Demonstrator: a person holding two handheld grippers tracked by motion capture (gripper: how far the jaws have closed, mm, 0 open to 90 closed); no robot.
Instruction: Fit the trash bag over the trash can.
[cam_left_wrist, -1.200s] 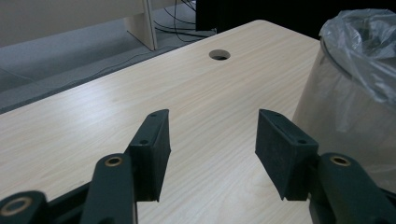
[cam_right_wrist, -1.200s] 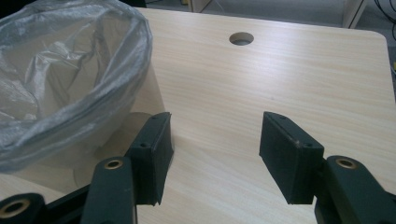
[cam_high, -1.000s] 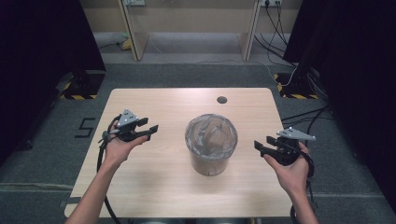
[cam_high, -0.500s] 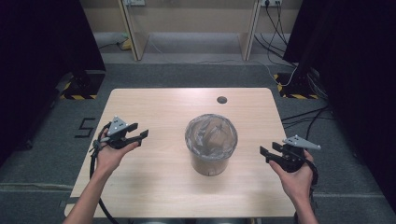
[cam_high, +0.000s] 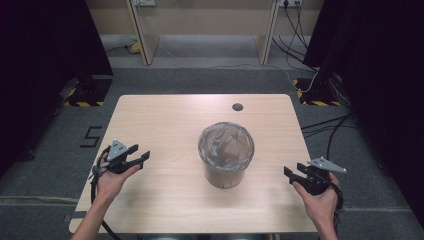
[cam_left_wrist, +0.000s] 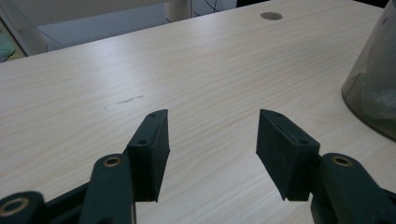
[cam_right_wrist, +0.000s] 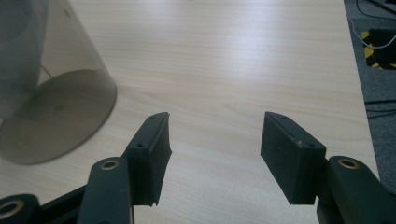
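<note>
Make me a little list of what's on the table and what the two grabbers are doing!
table: light wood, with a dark round hole near the far edge
bin: see-through bin with a plastic liner, upright mid-table
left gripper: fingers apart, holding nothing, left of the bin
right gripper: fingers apart, holding nothing, right of the bin
touching the bin: neither gripper

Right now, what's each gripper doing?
Left gripper: open, holding nothing.
Right gripper: open, holding nothing, beside the bin.
</note>
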